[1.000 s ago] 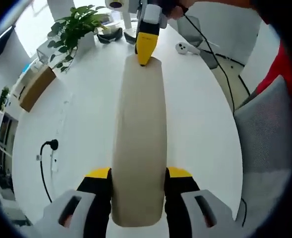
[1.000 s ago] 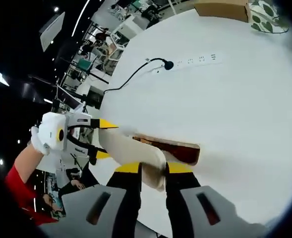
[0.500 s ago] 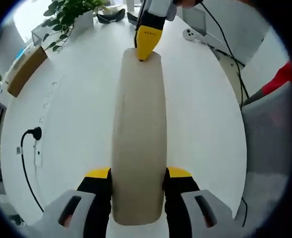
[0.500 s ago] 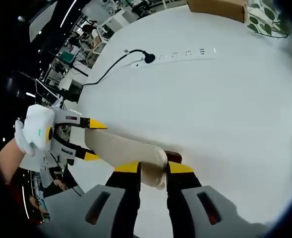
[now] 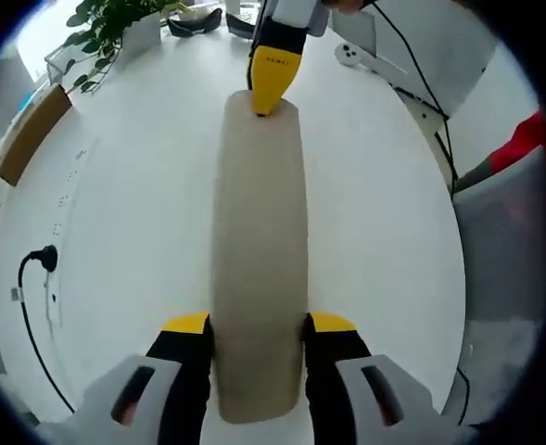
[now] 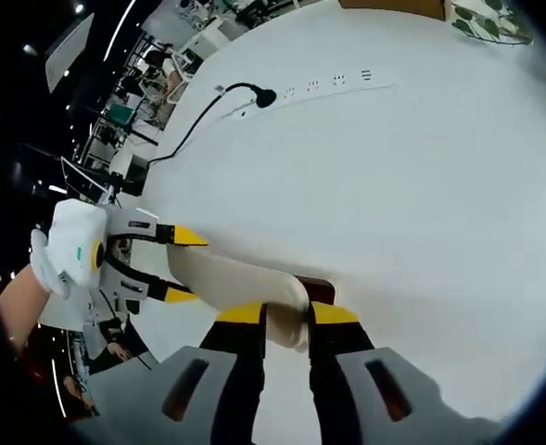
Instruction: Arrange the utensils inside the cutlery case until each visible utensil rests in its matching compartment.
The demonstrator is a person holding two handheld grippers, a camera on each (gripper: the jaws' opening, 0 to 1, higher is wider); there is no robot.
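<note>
Clamped from both sides, the near end of the long beige case (image 5: 259,269) sits between the yellow-tipped jaws of the left gripper (image 5: 259,326), and the case runs away across the white table (image 5: 124,222) to its far end, which the right gripper (image 5: 271,74) pinches. Seen from the right gripper (image 6: 286,315) itself, its jaws are pressed on the case (image 6: 240,283) end, a dark brown edge (image 6: 317,289) shows just behind, and the left gripper (image 6: 175,264) grips the other end from the left. Farther off lie a power strip (image 6: 319,85) with a black cable (image 6: 194,130), a cardboard box (image 5: 27,134) and a potted plant (image 5: 115,19).
</note>
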